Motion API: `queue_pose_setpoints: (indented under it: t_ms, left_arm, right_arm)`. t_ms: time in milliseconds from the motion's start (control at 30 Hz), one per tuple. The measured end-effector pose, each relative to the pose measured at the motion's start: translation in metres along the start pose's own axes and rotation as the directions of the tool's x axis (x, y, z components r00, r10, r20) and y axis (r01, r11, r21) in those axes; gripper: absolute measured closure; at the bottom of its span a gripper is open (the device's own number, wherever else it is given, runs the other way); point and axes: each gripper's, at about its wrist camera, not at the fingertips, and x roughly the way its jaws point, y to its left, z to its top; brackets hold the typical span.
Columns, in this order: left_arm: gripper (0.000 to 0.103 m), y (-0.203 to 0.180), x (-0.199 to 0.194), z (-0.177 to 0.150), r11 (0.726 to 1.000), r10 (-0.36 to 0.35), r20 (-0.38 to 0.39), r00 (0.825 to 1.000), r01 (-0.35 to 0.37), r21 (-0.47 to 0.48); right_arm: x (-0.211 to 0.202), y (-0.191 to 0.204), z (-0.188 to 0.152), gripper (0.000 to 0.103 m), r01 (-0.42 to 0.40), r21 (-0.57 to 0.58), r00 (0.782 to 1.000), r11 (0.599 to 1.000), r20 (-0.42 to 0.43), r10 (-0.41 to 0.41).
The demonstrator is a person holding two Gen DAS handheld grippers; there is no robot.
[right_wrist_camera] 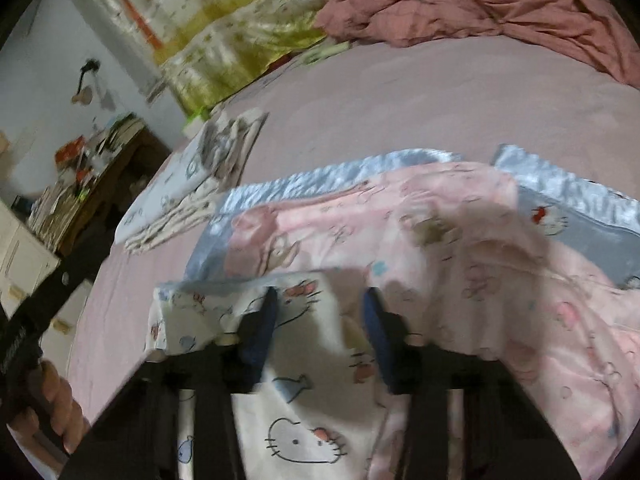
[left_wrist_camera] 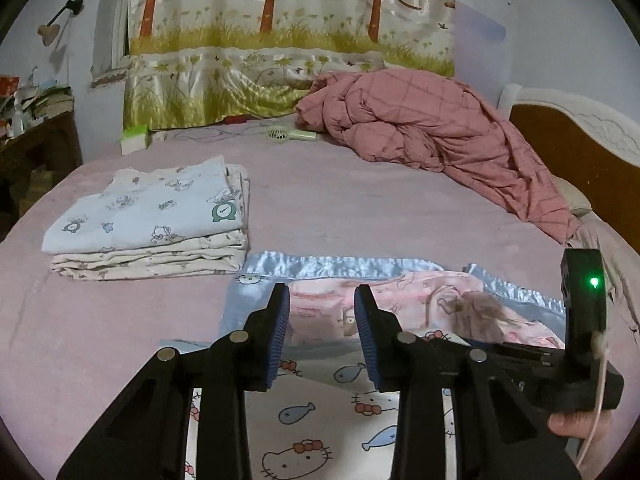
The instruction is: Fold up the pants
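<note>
Pink bed (left_wrist_camera: 360, 208), pants (left_wrist_camera: 320, 420) beneath open left gripper (left_wrist_camera: 322, 300)

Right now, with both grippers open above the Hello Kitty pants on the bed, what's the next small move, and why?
Probably lower the left hand-held gripper onto the white Hello Kitty pants and close on the near fabric edge. Both it and the right hand-held gripper are open and hold nothing, and the pants lie loosely over the pink garment, not yet in a neat fold.

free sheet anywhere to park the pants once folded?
Bare sheet between the folded stack, the quilt and the pants. Narrower strip left of the pants, below the stack. Crowded near edge: pants, both grippers open above them.
</note>
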Motion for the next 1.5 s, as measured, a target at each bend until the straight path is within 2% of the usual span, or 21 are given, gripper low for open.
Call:
queue_pose_setpoints:
  t_ms: [67, 233, 333, 433, 533, 633, 700, 767, 800, 867, 933, 967, 1067, 1167, 1233, 1300, 1367, 1433, 1500]
  left_arm:
    - [0.07, 0.001, 0.002, 0.0, 1.0, -0.005, -0.011, 1.0, 0.005, -0.003]
    - [0.07, -0.002, 0.007, 0.0, 1.0, -0.013, -0.049, 0.999, 0.015, 0.028]
    - [0.07, -0.006, 0.013, -0.002, 0.999, -0.005, -0.084, 0.996, 0.009, 0.049]
    - [0.07, -0.003, 0.016, -0.003, 0.999, 0.006, -0.095, 0.995, -0.002, 0.039]
    - [0.07, 0.002, 0.016, -0.002, 1.0, 0.014, -0.093, 0.996, -0.012, 0.023]
    - [0.07, 0.004, 0.018, -0.003, 1.0, 0.016, -0.106, 0.994, -0.013, 0.028]
    - [0.07, 0.002, 0.026, -0.006, 0.999, -0.008, -0.142, 0.99, 0.013, 0.032]
    - [0.07, 0.002, 0.04, -0.011, 0.997, -0.07, -0.21, 0.975, 0.074, 0.012]
    - [0.072, 0.001, 0.046, -0.015, 0.995, -0.098, -0.235, 0.967, 0.1, -0.004]
    - [0.082, 0.0, 0.062, -0.022, 0.987, -0.161, -0.275, 0.948, 0.155, -0.042]
    - [0.086, 0.002, 0.075, -0.029, 0.977, -0.214, -0.301, 0.929, 0.198, -0.082]
    - [0.089, 0.003, 0.078, -0.03, 0.973, -0.228, -0.305, 0.925, 0.208, -0.097]
    - [0.089, 0.003, 0.072, -0.028, 0.972, -0.232, -0.276, 0.933, 0.214, -0.093]
    - [0.088, -0.002, 0.06, -0.024, 0.952, -0.307, -0.246, 0.919, 0.293, -0.093]
    - [0.08, -0.014, 0.054, -0.022, 0.951, -0.308, -0.269, 0.912, 0.304, -0.059]
    - [0.064, -0.025, 0.052, -0.023, 0.956, -0.286, -0.304, 0.909, 0.293, -0.023]
    - [0.057, -0.03, 0.052, -0.025, 0.954, -0.29, -0.338, 0.895, 0.3, -0.023]
    - [0.056, -0.033, 0.053, -0.027, 0.949, -0.303, -0.376, 0.875, 0.311, -0.042]
    - [0.055, -0.033, 0.053, -0.028, 0.952, -0.294, -0.395, 0.87, 0.303, -0.041]
  right_arm:
    - [0.002, 0.008, -0.002, 0.091, -0.012, -0.041, 1.0, 0.999, -0.015, 0.011]
    - [-0.012, 0.042, -0.01, 0.093, -0.016, -0.246, 1.0, 0.969, -0.029, 0.009]
    - [-0.014, 0.07, -0.026, 0.093, -0.057, -0.403, 0.992, 0.913, -0.125, 0.006]
    - [-0.009, 0.085, -0.043, 0.093, -0.1, -0.477, 0.98, 0.873, -0.198, 0.004]
    - [-0.002, 0.083, -0.049, 0.091, -0.113, -0.474, 0.972, 0.873, -0.235, -0.002]
    - [0.001, 0.078, -0.052, 0.082, -0.103, -0.473, 0.968, 0.875, -0.249, -0.021]
    - [-0.002, 0.076, -0.055, 0.069, -0.123, -0.482, 0.967, 0.867, -0.254, -0.004]
    - [-0.007, 0.077, -0.056, 0.042, -0.136, -0.491, 0.968, 0.86, -0.249, 0.012]
    - [-0.009, 0.078, -0.057, 0.04, -0.14, -0.496, 0.969, 0.857, -0.246, 0.016]
    - [-0.011, 0.081, -0.059, 0.04, -0.155, -0.509, 0.968, 0.847, -0.25, 0.027]
    - [-0.009, 0.082, -0.059, 0.04, -0.154, -0.508, 0.967, 0.847, -0.252, 0.025]
    - [-0.009, 0.079, -0.058, 0.04, -0.149, -0.5, 0.967, 0.853, -0.253, 0.02]
    - [-0.014, 0.067, -0.051, 0.041, -0.101, -0.474, 0.974, 0.875, -0.225, -0.01]
    - [-0.018, 0.061, -0.051, 0.042, -0.119, -0.463, 0.974, 0.879, -0.224, 0.014]
    - [-0.013, 0.063, -0.054, 0.049, -0.131, -0.473, 0.971, 0.871, -0.24, 0.015]
    - [-0.004, 0.071, -0.059, 0.049, -0.151, -0.492, 0.963, 0.858, -0.267, 0.016]
    - [0.002, 0.077, -0.064, 0.049, -0.187, -0.509, 0.956, 0.84, -0.292, 0.036]
    - [0.005, 0.076, -0.064, 0.049, -0.197, -0.505, 0.953, 0.841, -0.299, 0.044]
    - [0.004, 0.072, -0.062, 0.049, -0.207, -0.492, 0.953, 0.846, -0.298, 0.059]
